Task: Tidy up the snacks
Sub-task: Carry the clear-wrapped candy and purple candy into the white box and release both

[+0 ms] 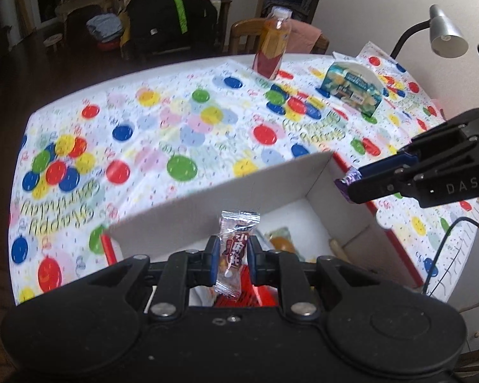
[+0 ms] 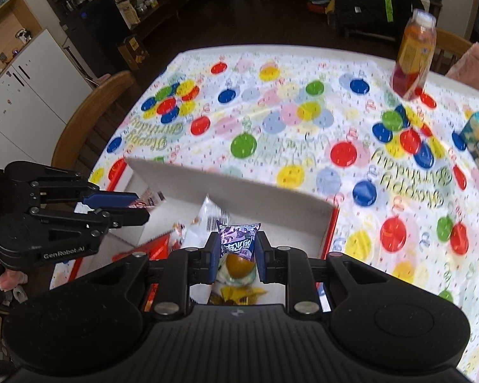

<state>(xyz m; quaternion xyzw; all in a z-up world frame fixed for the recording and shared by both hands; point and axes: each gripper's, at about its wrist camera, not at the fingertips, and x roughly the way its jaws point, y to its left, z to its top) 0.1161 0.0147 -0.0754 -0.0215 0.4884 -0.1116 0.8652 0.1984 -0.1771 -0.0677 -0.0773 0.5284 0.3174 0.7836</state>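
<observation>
Snacks fill both tongs: the left gripper [image 1: 234, 253] clamps a brown candy [image 1: 234, 255], the right gripper [image 2: 238, 253] a purple candy [image 2: 238, 239], both above the box [image 1: 319, 172].

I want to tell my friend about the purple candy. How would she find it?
Look at the white box with red edges on the balloon tablecloth. Above it, the right tongs pinch a small purple packet. The left tongs' packet is clear and brown instead.
</observation>
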